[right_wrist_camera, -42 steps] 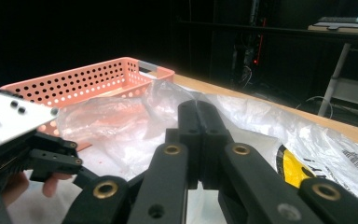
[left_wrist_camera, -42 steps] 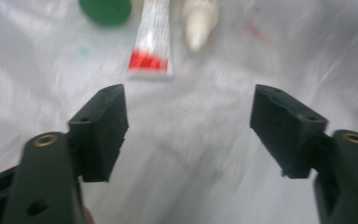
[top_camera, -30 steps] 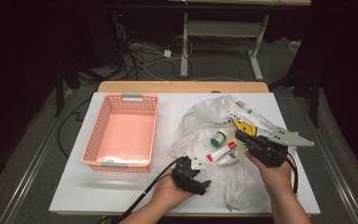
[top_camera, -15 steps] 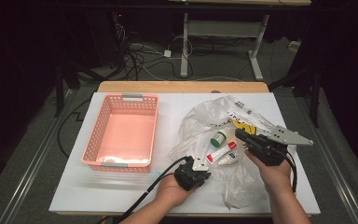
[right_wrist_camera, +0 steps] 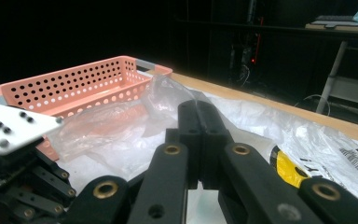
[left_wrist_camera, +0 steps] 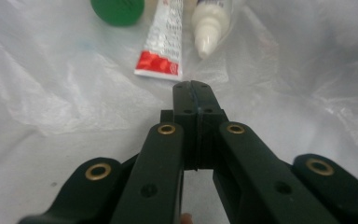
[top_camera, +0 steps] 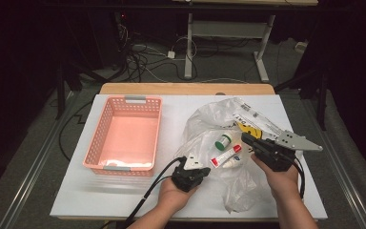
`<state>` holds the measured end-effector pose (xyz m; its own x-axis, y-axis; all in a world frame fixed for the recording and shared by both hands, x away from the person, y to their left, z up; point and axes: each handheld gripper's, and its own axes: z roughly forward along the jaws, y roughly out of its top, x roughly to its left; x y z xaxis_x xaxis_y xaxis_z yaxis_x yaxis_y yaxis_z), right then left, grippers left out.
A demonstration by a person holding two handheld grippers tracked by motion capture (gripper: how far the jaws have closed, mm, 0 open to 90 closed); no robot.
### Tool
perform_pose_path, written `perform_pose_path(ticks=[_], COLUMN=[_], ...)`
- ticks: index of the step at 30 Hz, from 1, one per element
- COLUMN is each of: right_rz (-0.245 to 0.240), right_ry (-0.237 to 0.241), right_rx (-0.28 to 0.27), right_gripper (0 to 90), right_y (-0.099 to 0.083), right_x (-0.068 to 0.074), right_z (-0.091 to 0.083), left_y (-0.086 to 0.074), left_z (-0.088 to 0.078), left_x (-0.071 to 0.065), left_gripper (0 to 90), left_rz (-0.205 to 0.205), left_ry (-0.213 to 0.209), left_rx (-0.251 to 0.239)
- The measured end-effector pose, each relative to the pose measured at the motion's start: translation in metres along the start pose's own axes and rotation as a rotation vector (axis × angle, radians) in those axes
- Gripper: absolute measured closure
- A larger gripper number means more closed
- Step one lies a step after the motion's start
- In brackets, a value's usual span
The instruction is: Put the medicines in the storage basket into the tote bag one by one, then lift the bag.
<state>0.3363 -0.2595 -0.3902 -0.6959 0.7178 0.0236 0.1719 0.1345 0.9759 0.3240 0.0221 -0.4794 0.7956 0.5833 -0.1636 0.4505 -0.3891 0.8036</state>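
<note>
Now my left gripper (left_wrist_camera: 196, 91) has just been closing, and its jaws meet on a fold of the clear plastic bag (top_camera: 205, 138) at the table's near edge, short of the red-ended tube (left_wrist_camera: 163, 39). My right gripper (top_camera: 246, 139) is pressed together on the bag's right side, so opening it comes next.

The bag (top_camera: 228, 167) is thin, see-through plastic, crinkly and shiny; the basket (top_camera: 124, 136) beside the bag is pink plastic full of little holes; the tube (left_wrist_camera: 161, 39) in the bag looks smooth and glossy; the grippers' jaws are matt black plastic.
</note>
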Motion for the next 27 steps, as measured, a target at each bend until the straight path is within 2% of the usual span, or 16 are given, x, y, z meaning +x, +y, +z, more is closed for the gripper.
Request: perform_pose_path(ticks=[5, 8, 15, 18, 21, 27], right_rz=[-0.002, -0.003, -0.016, -0.019, -0.023, -0.033], right_ry=[-0.008, -0.011, -0.026, -0.041, -0.061, -0.092], right_rx=[-0.014, -0.026, -0.059, -0.072, -0.093, -0.139], right_gripper=[90.0, 90.0, 90.0, 90.0, 90.0, 90.0], right_y=[0.001, 0.004, 0.012, 0.017, 0.023, 0.038], right_x=[0.001, 0.001, 0.003, 0.003, 0.003, 0.0], right_z=[-0.002, -0.002, 0.0, -0.001, -0.002, 0.003], left_y=[-0.001, 0.002, 0.015, 0.024, 0.036, 0.06], left_z=[-0.007, -0.016, -0.037, -0.047, -0.056, -0.066], left_x=[0.001, 0.002, 0.007, 0.009, 0.008, 0.006], left_gripper=[89.0, 89.0, 88.9, 88.9, 88.9, 88.9], left_rz=[0.0, 0.008, -0.001, 0.002, 0.035, 0.046], left_ry=[0.018, 0.029, 0.066, 0.079, 0.103, 0.12], left_rx=[-0.067, -0.129, -0.263, -0.309, -0.348, -0.427])
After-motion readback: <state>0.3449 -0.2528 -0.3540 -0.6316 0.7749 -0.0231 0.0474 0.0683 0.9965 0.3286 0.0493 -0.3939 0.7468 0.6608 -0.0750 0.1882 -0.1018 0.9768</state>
